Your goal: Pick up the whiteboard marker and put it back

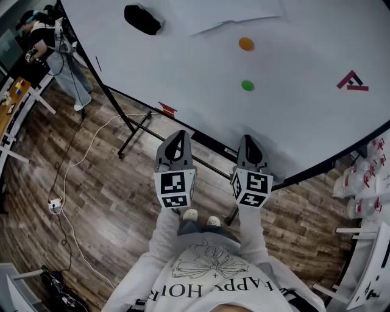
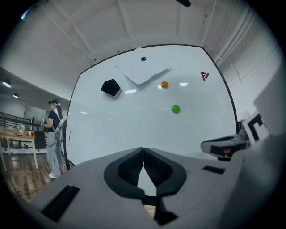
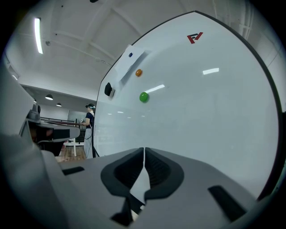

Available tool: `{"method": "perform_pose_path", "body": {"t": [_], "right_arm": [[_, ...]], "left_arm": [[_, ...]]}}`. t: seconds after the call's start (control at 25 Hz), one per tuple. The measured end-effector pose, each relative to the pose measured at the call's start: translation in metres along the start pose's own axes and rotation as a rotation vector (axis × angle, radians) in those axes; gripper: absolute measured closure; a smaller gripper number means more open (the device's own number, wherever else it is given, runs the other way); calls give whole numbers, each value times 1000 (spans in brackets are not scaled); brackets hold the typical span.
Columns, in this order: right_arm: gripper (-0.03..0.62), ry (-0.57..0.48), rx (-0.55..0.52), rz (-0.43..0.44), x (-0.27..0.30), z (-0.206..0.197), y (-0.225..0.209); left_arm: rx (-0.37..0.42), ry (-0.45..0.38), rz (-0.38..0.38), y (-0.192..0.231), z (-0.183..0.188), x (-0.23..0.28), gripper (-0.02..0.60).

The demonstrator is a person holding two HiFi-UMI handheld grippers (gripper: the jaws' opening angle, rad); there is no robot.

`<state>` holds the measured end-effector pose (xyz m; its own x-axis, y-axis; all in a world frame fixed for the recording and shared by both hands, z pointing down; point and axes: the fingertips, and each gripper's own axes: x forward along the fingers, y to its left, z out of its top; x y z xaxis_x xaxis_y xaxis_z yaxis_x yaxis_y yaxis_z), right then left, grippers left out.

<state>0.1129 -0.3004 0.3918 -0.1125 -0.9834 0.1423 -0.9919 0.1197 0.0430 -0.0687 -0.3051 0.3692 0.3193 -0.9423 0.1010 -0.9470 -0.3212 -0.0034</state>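
Head view: left gripper [image 1: 178,135] and right gripper [image 1: 250,139] fingers together, facing whiteboard [image 1: 292,122].

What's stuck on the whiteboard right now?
On the whiteboard: a black eraser, a sheet of paper with a blue magnet on it, an orange magnet, a green magnet and a red logo. Anything under the paper is covered.

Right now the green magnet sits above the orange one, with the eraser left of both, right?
No. The orange magnet sits above the green magnet, as the left gripper view shows; the eraser is left of both.
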Motion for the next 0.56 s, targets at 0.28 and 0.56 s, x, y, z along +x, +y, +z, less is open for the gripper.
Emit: {"method": "perform_pose_path", "body": {"t": [0.28,0.56], "right_arm": [[583,0,-6,4,0,-1,0],[583,-1,-11,7,0,1,-1]], "left_arm": [[-2,1,-3,-1,-1,0,574],[2,-4,-7,-2,1,-1,574]]}}
